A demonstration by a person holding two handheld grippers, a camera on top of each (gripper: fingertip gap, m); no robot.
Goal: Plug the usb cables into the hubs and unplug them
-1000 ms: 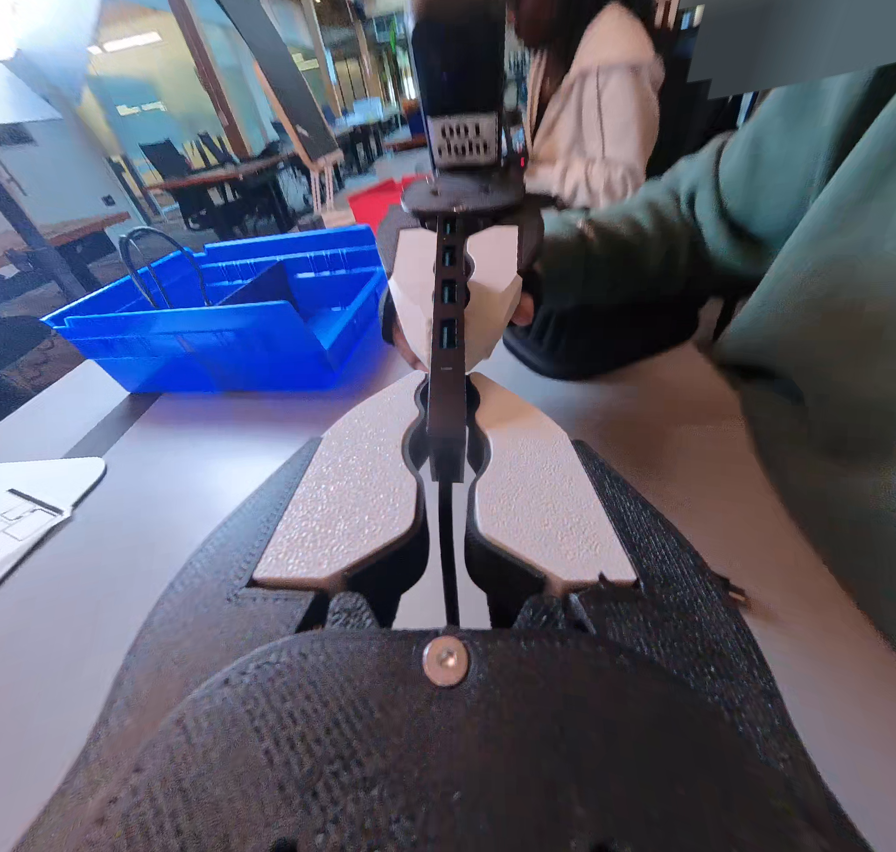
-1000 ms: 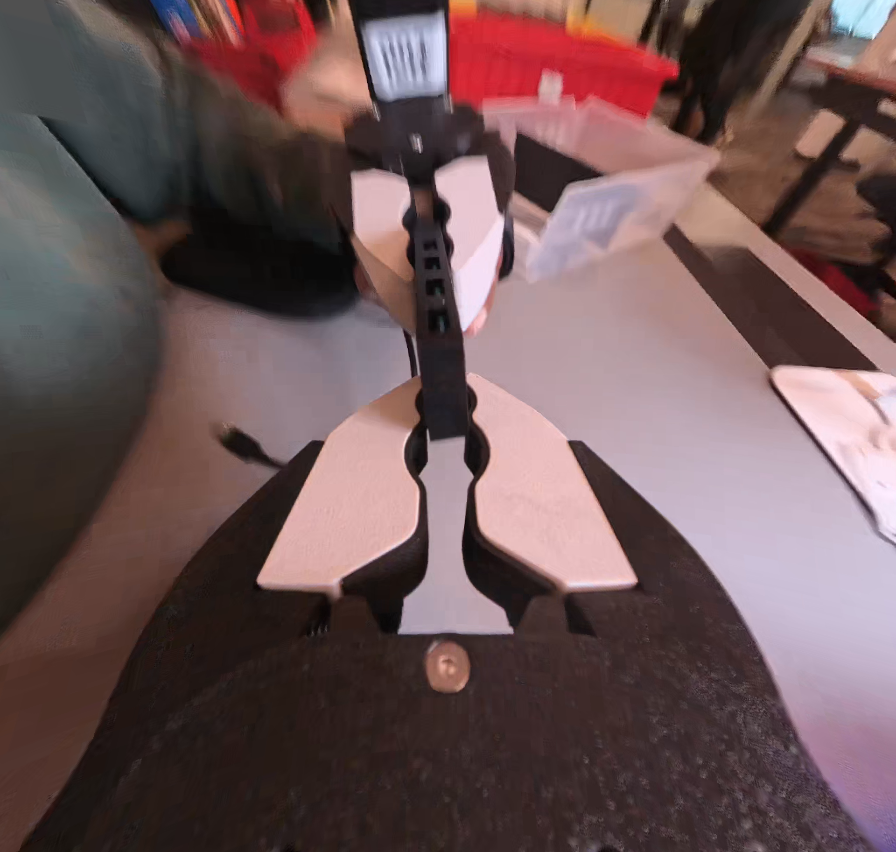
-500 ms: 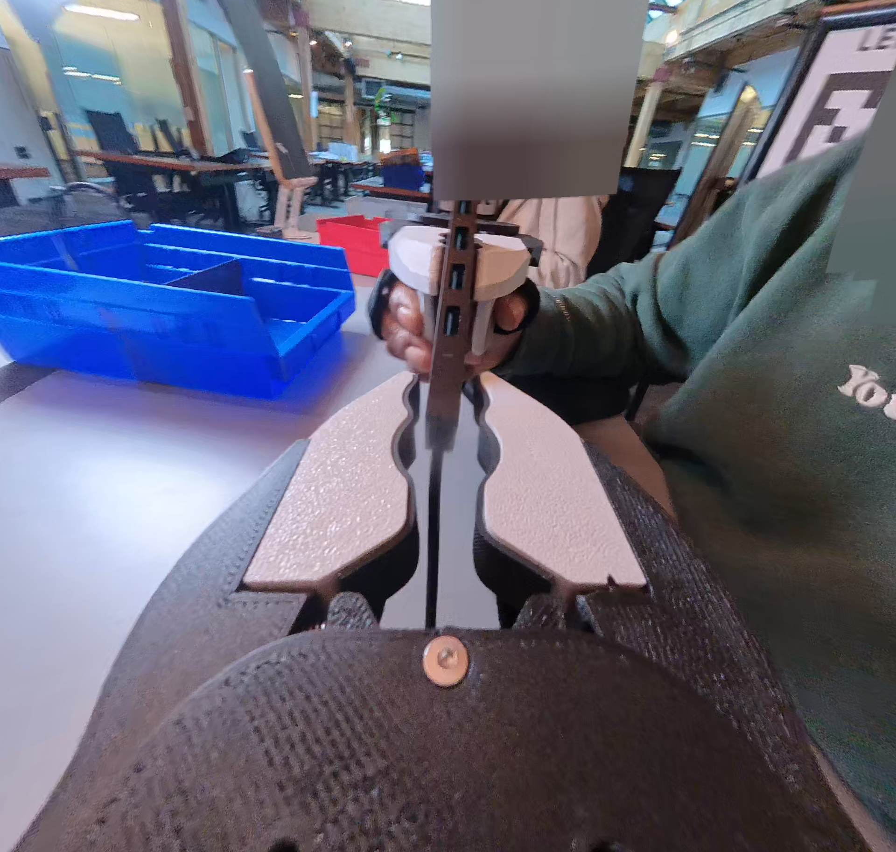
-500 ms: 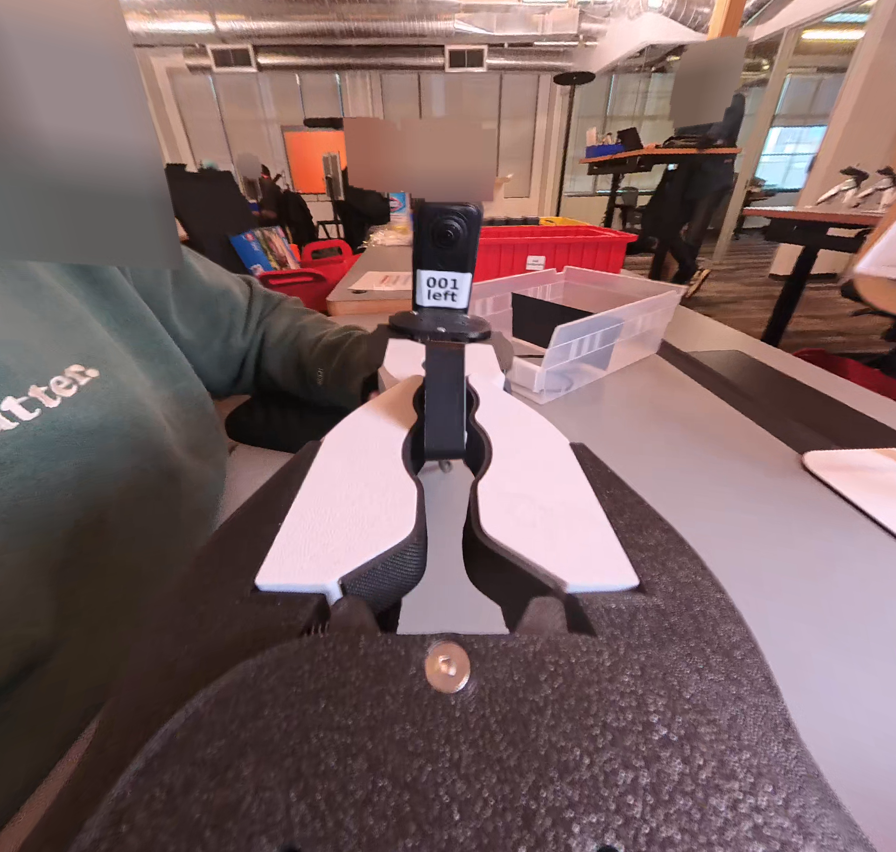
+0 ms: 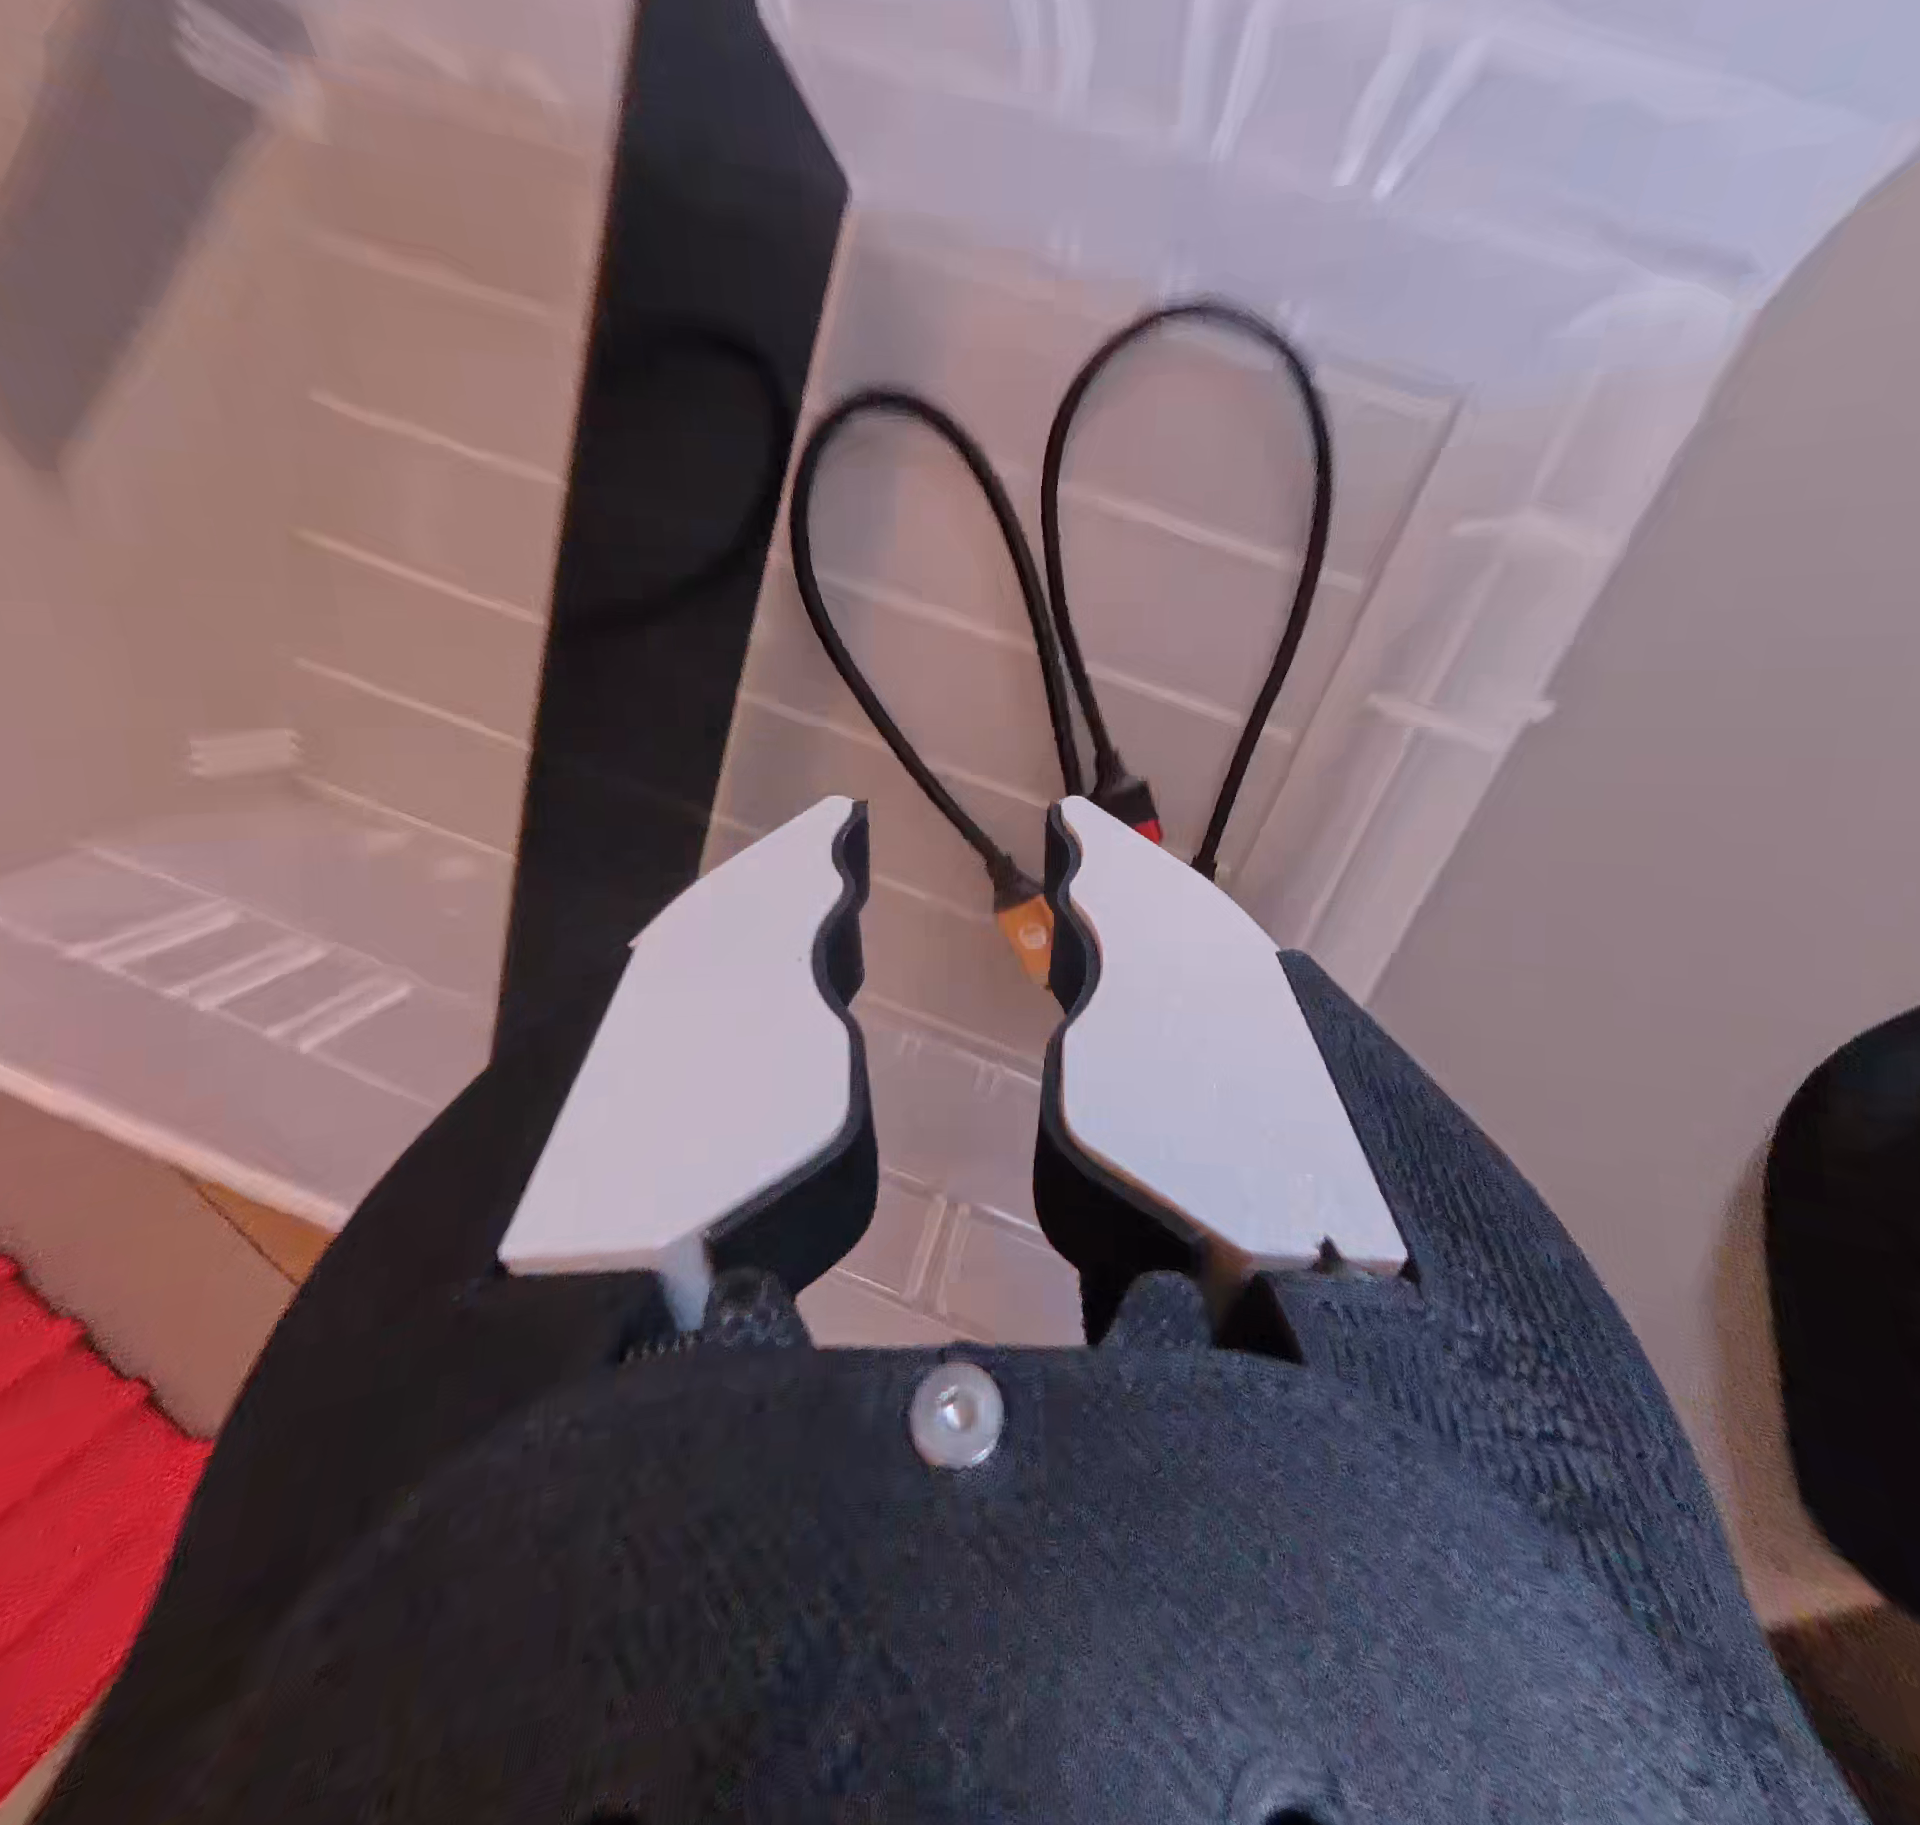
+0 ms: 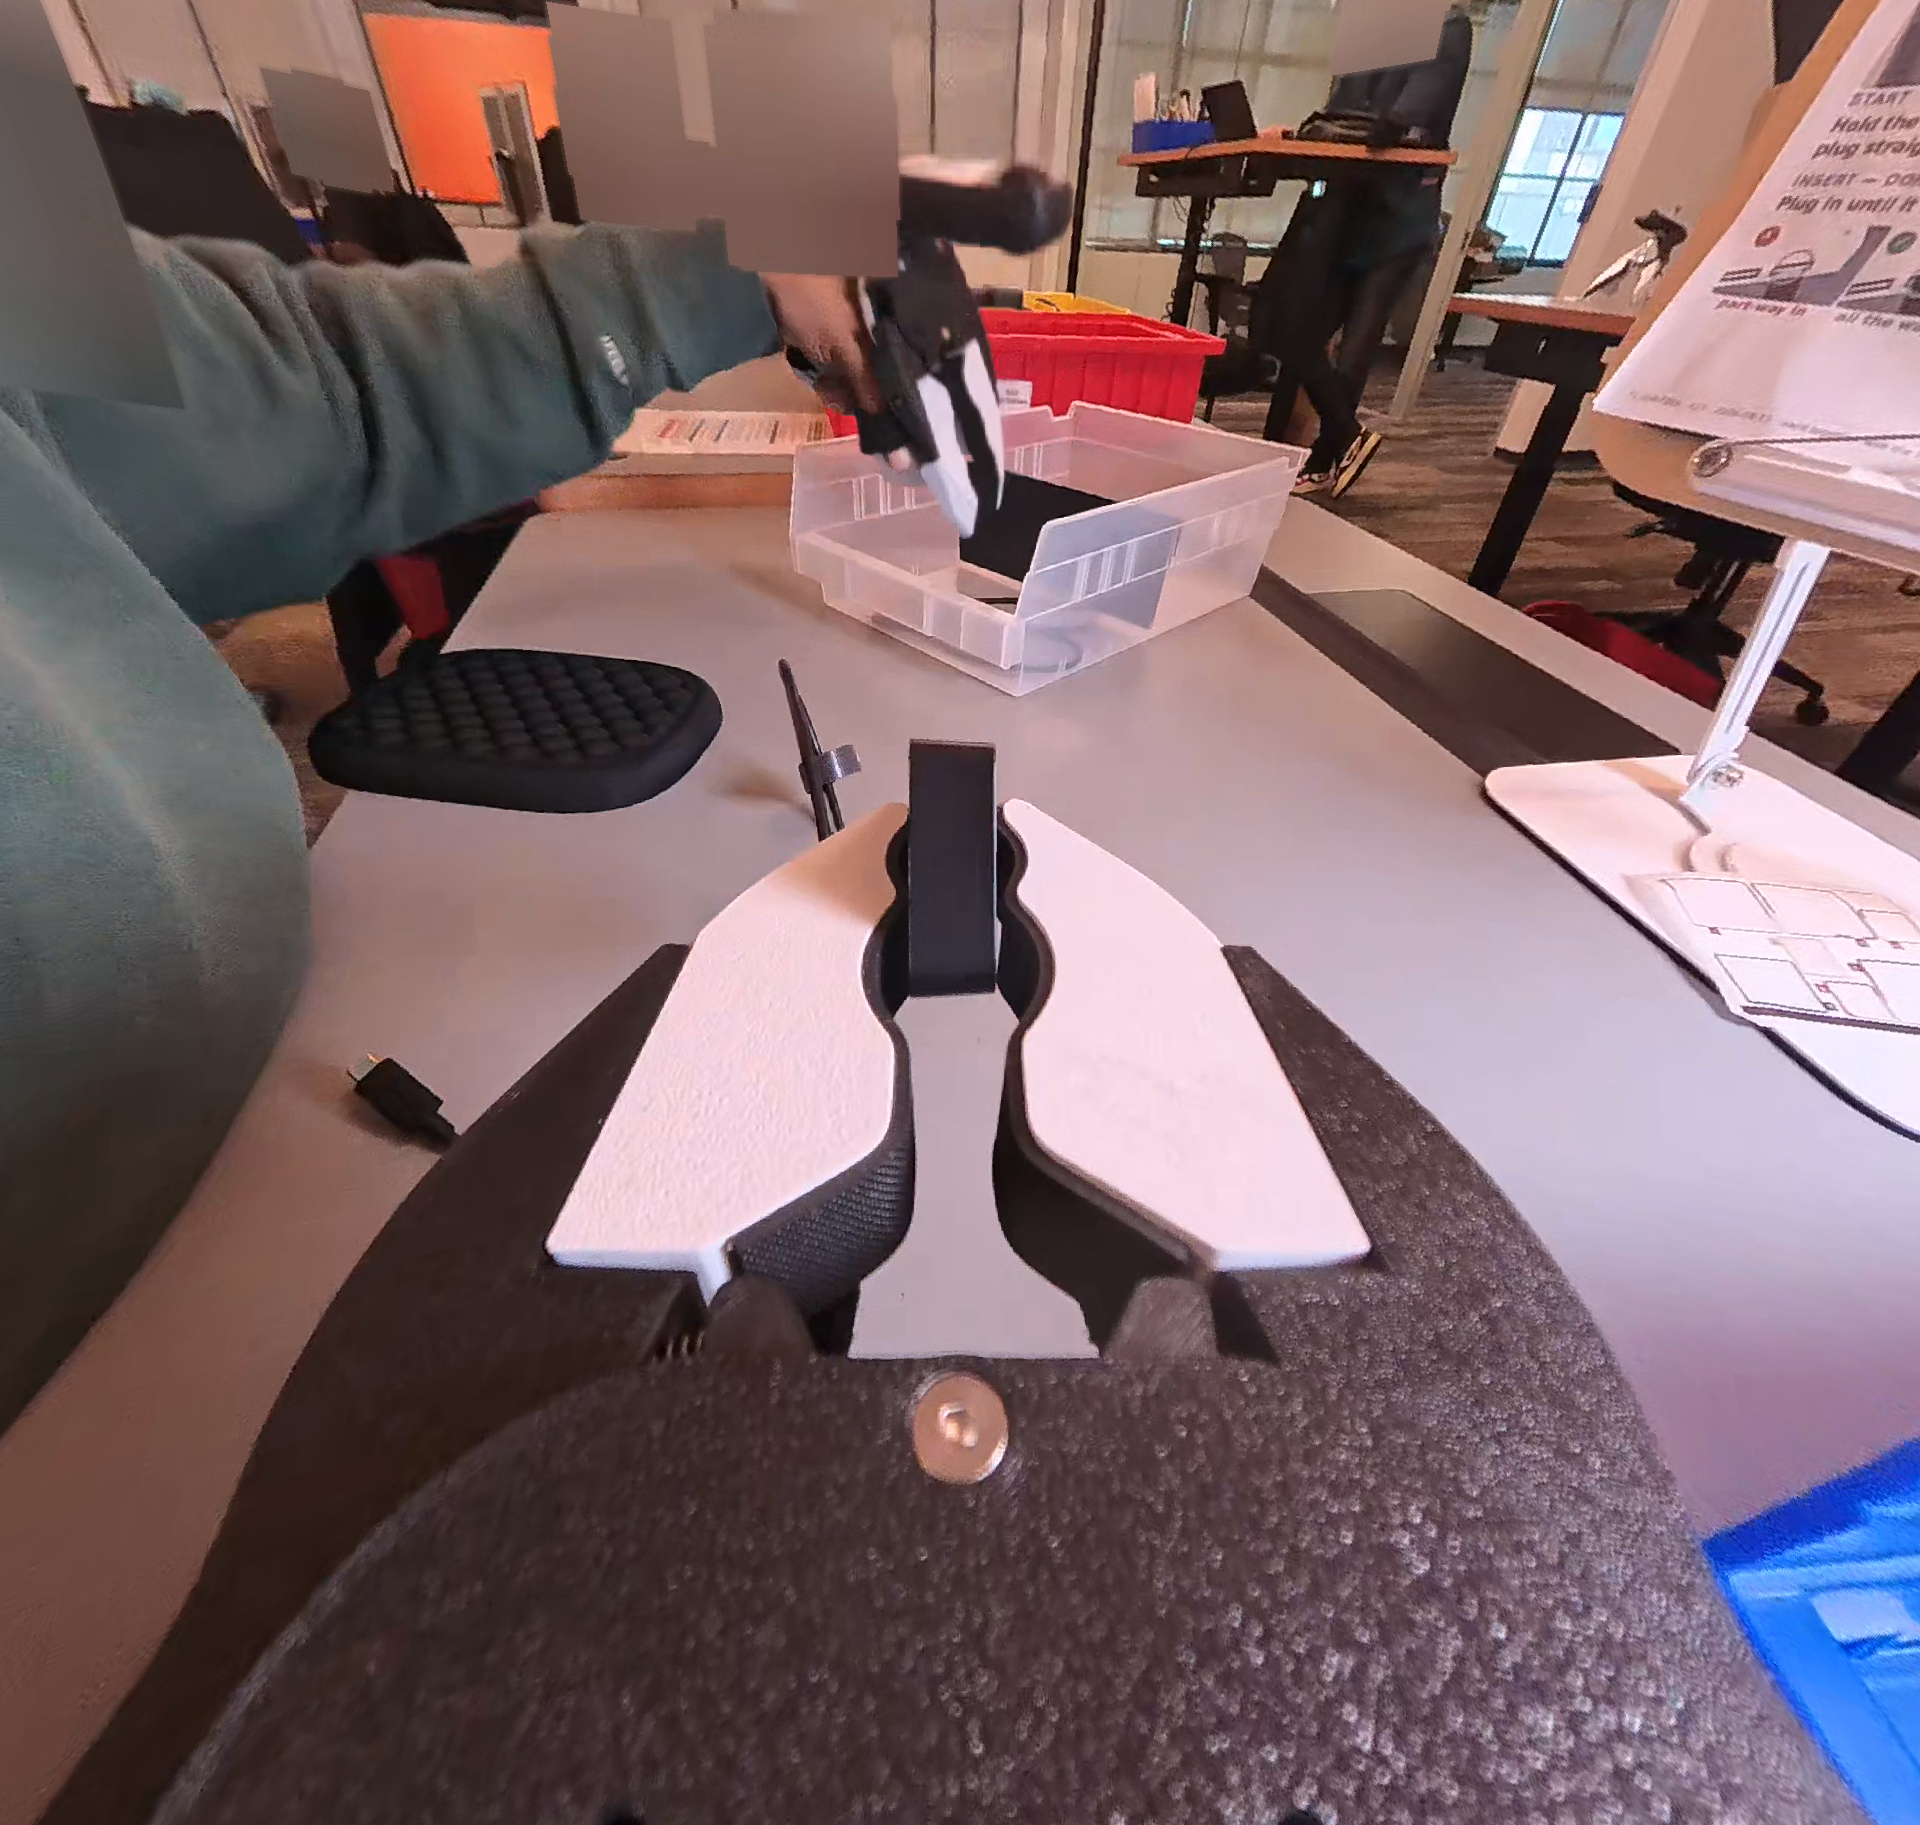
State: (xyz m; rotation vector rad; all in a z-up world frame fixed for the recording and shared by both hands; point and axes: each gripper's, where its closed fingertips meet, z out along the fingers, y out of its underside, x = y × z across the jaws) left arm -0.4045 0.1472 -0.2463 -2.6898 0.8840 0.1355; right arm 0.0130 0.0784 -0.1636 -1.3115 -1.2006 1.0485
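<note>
Spread apart and empty, the left gripper [image 5: 951, 866] is pointing down into the clear bin [image 5: 1195, 248], just above two black usb cables [image 5: 1184, 549] that are lying looped on the bin floor to the right of a black divider [image 5: 686, 425]. One cable is ending in an orange plug [image 5: 1023, 928], which is sitting right between the fingertips and close against the right finger, and the other in a red plug [image 5: 1132, 799] just beyond it; a third, dark plug end is peeking out past the right finger. Judging from this, the step in hand is picking up a cable, and it should go best if the jaws are centred on the orange plug's body, not the cord, and closed squarely so the plug stays straight for insertion. Over in the right wrist view, the right gripper [image 6: 951, 819] is pinching one black hub [image 6: 951, 871] upright between its fingers, low over the grey table [image 6: 1299, 840], with the hub's own lead and small plug [image 6: 395, 1095] trailing on the table to the left. Farther off, the left gripper is reaching into the clear bin, with one red bin [image 6: 1101, 362] behind it. Counted: two looped cables, three plug ends visible, one hub.
</note>
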